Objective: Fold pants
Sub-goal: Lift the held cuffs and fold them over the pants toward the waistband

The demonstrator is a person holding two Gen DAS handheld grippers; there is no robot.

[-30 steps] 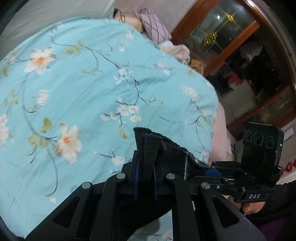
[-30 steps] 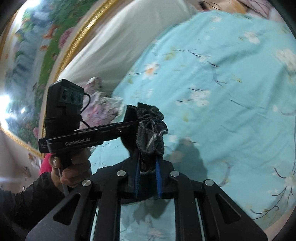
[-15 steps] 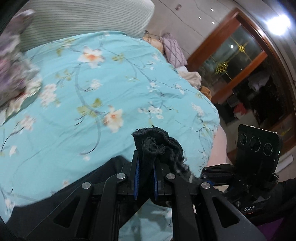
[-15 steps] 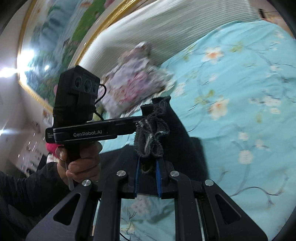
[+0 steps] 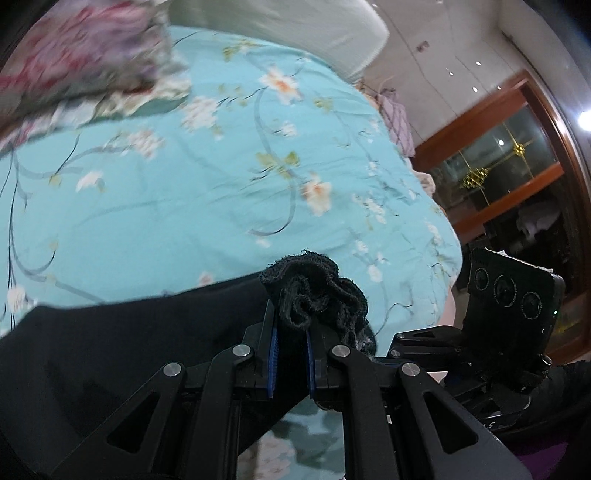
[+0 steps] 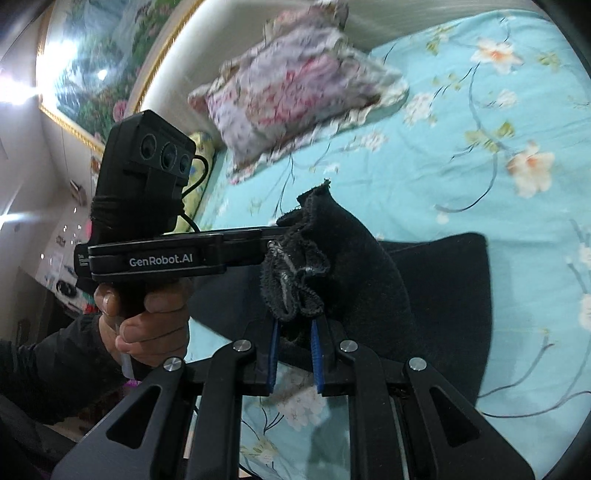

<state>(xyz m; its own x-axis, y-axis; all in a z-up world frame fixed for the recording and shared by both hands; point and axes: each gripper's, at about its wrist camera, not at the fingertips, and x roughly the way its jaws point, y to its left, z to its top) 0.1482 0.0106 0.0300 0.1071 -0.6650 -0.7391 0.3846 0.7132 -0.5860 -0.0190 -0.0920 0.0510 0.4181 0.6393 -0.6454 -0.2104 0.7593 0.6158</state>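
The black pants (image 5: 110, 343) lie partly on the turquoise floral bedspread (image 5: 184, 192), their dark cloth running left from the left gripper. My left gripper (image 5: 291, 332) is shut on a bunched edge of the pants. My right gripper (image 6: 293, 326) is shut on another bunched edge of the pants (image 6: 443, 288), lifted above the bedspread (image 6: 461, 166). The two grippers are close side by side: the left gripper (image 6: 273, 236) shows in the right wrist view, and the right unit's camera housing (image 5: 513, 291) shows in the left wrist view.
A floral pillow (image 6: 291, 88) lies at the head of the bed, also in the left wrist view (image 5: 81, 62). A pale headboard (image 5: 288, 26) is behind. A wooden cabinet with glass (image 5: 509, 166) stands past the bed's edge. A framed painting (image 6: 99, 66) hangs on the wall.
Both grippers have swung toward the head of the bed with the pants edges held. More black cloth now lies spread on the bedspread, and the pillow has come into view.
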